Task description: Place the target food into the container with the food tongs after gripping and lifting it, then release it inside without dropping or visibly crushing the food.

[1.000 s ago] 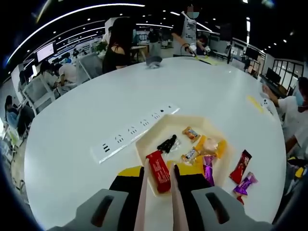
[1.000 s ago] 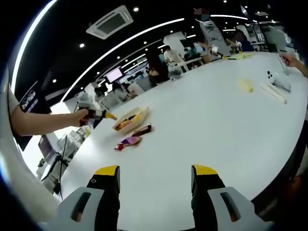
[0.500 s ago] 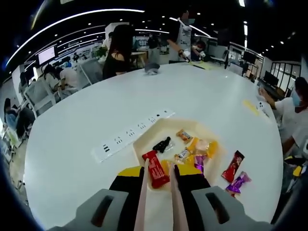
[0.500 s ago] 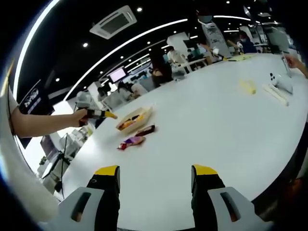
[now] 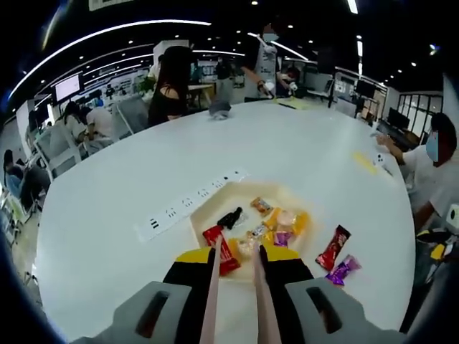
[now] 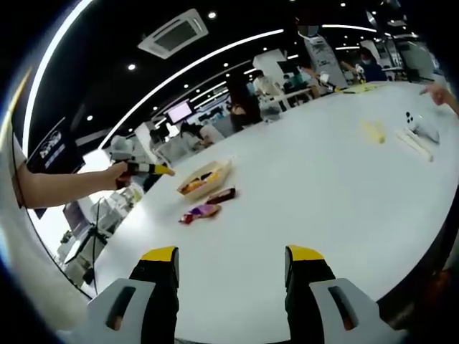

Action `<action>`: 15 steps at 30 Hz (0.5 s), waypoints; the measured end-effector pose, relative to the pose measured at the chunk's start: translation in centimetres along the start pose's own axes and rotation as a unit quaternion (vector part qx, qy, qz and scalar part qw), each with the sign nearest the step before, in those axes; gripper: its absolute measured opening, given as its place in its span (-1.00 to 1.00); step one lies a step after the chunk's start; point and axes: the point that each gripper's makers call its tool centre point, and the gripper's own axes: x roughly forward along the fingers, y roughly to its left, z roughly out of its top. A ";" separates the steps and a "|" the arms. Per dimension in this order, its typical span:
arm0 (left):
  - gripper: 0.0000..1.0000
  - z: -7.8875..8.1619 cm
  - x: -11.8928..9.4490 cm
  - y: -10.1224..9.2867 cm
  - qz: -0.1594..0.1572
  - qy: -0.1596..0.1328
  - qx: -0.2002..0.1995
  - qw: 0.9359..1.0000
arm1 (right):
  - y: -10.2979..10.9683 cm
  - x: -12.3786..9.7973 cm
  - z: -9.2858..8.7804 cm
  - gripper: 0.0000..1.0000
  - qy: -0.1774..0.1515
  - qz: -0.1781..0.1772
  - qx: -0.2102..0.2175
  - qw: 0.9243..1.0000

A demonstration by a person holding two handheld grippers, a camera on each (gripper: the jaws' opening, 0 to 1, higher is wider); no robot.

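Observation:
My left gripper (image 5: 237, 255) is shut on a pair of pale food tongs (image 5: 213, 294), whose two blades run forward with a gap between them. A red wrapped bar (image 5: 219, 248) lies at the near left corner of the cream tray (image 5: 204, 215), by the left blade's tip and mostly outside the gap. Several wrapped sweets (image 5: 281, 223) lie in the tray. My right gripper (image 6: 231, 259) is open over bare table. The right gripper view has the tray (image 6: 204, 176) far off, with the left gripper (image 6: 147, 169) in a hand beside it.
A red sweet (image 5: 333, 247) and a purple one (image 5: 343, 269) lie on the white table right of the tray, and a white power strip (image 5: 188, 206) lies left of it. People sit around the table's far edge. A phone (image 6: 419, 125) lies far right.
The left view has pulled back from the tray. The red bar, held between the tong blades before, now lies in the tray beside the left blade. The right gripper has barely moved.

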 end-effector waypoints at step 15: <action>-0.54 0.1 -2.1 -1.2 -0.007 -0.017 -0.004 1.000 | 0.5 0.2 0.4 0.19 -0.002 0.014 -0.006 1.000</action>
